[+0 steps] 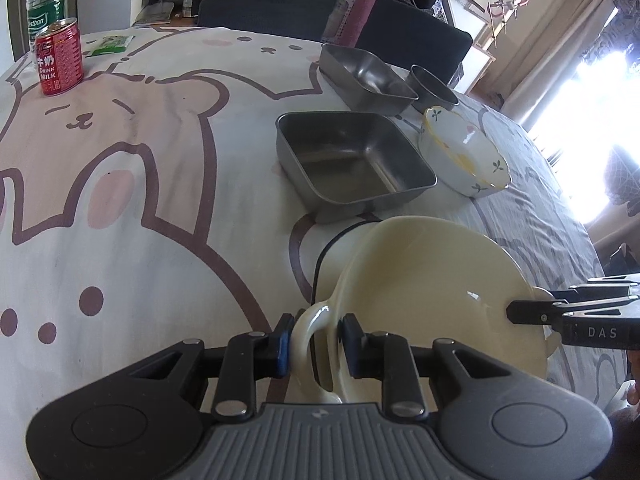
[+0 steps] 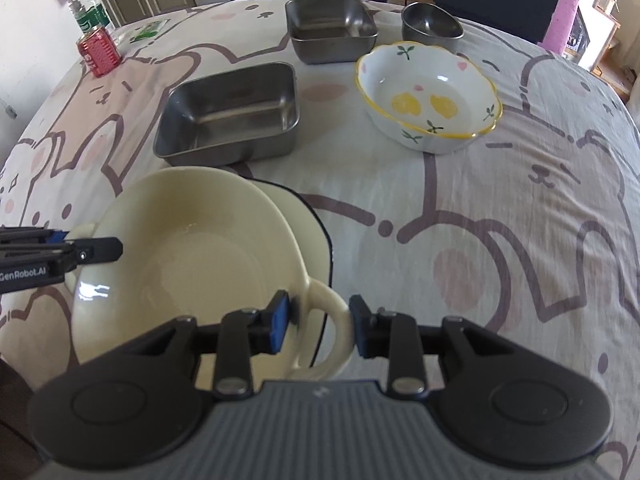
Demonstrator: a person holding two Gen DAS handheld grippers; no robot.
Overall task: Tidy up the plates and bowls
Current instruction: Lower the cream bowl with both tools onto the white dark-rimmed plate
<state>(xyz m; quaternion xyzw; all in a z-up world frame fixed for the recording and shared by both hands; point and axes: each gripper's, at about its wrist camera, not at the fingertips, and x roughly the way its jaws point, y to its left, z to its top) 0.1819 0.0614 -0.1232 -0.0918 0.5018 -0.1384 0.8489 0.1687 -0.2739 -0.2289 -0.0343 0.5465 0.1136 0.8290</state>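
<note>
Two grippers, one cream bowl [image 1: 432,280], near edge of the tabletop [image 2: 500,200], which is covered by a bear-print cloth.

- The cream bowl has a loop handle on each side. It sits tilted over a white plate with a dark rim [image 2: 304,224], covering most of it. Cannot tell whether bowl and plate touch.
- Left gripper [image 1: 314,340]: its fingers [image 1: 280,348] straddle the left handle [image 1: 310,328], pads pressed against it on both sides. Clamped on the bowl.
- Right gripper [image 2: 320,320]: its fingers [image 2: 278,322] straddle the right handle [image 2: 332,304]. The inner pad lies against the bowl wall at the handle root; the outer pad is at the loop's outer edge. Cannot tell whether the pads press on the handle or stand just clear of it.
- Beyond the bowl: near square steel tray [image 2: 228,108], just behind the plate. Far square steel tray [image 2: 330,26] stands further back, apart from the first.
- Right of the trays: floral ceramic bowl [image 2: 428,100], scalloped yellow rim, upright. Small round steel bowl [image 2: 430,24] stands just behind it.
- Far left corner: red milk can [image 2: 98,52], upright, with a clear water bottle [image 2: 86,8] behind it and a green packet [image 2: 149,30] lying flat near them.
</note>
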